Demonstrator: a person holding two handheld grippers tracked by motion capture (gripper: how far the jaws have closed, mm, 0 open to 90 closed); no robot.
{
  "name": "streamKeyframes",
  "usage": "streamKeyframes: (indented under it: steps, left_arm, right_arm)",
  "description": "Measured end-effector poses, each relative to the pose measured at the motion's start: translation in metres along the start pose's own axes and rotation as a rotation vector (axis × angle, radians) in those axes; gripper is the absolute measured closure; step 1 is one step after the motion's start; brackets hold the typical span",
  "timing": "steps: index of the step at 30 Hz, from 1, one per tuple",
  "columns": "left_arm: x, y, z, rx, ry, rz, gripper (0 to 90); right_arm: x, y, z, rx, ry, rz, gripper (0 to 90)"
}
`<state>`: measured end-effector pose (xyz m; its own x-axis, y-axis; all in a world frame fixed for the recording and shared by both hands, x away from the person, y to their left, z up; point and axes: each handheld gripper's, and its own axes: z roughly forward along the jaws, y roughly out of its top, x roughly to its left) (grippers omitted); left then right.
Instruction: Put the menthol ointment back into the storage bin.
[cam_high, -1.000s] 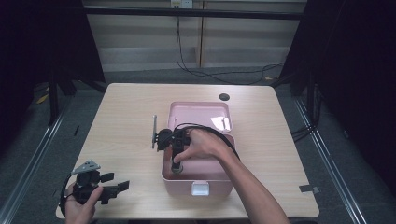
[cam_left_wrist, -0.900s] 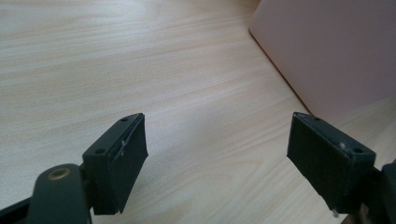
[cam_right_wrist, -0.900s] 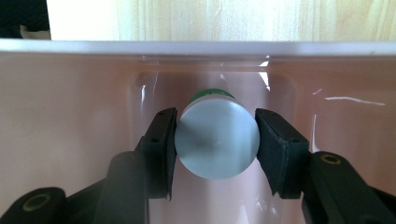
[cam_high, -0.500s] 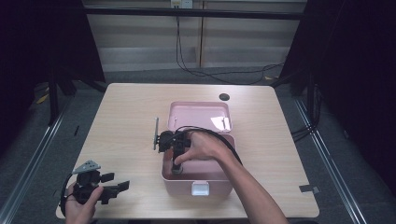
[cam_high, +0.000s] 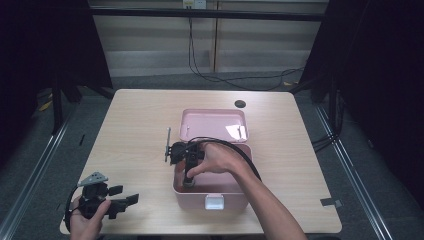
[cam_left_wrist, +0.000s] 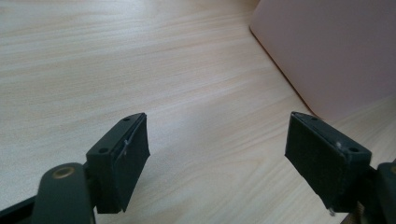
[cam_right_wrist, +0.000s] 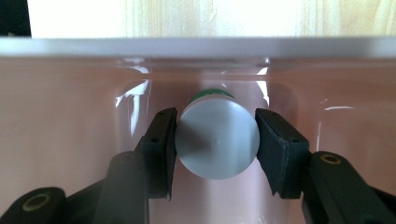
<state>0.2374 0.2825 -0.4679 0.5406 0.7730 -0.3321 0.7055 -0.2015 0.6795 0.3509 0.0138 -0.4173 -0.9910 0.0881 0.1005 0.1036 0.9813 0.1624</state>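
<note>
1. Overhead, the right tool (cam_high: 188, 181) dips into the near left corner of the open pink box (cam_high: 235, 192) on the worktop (cam_high: 130, 115), lid laid back so the reach is free. The left tool (cam_high: 125, 202) waits near the front left edge, well apart.
2. Next, the left gripper view: its jaws, just closing somewhat, stand apart over bare wood, nothing between them.
3. Lastly, the right gripper view: both pads clamp the grey-capped bottle (cam_right_wrist: 218, 139), upright inside the box, gripped across the cap for a straight lift or set-down.
</note>
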Motion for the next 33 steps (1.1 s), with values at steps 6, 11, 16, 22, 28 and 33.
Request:
streamKeyframes:
  steps: [6, 11, 16, 22, 28, 33]
  left_arm:
    - [0.0002, -0.0001, 0.0, 0.004, -0.001, 0.003, 21.4]
    - [-0.0001, 0.0, 0.0001, 0.005, 0.002, 0.003, 21.4]
    - [-0.0001, -0.0001, 0.0001, 0.004, 0.0, 0.004, 21.4]
    - [-0.0001, -0.0001, 0.0, 0.005, 0.001, 0.007, 21.4]
    - [-0.0002, 0.0, 0.0001, 0.005, 0.001, 0.005, 21.6]
    - [-0.0002, 0.0003, 0.0007, 0.005, 0.001, 0.002, 21.6]
  right_arm:
    - [-0.0015, -0.0021, 0.003, -0.012, -0.009, -0.018, 50.6]
    - [-0.0005, -0.0017, 0.0061, -0.016, -0.007, -0.02, 50.6]
    - [-0.0004, -0.0018, 0.008, -0.025, -0.014, -0.016, 50.6]
    - [-0.0012, -0.0017, 0.0097, -0.03, -0.017, -0.009, 50.4]
    - [-0.0011, -0.0013, 0.0095, -0.027, -0.017, -0.003, 50.3]
    - [-0.0025, -0.0017, 0.01, -0.027, -0.015, 0.005, 47.4]
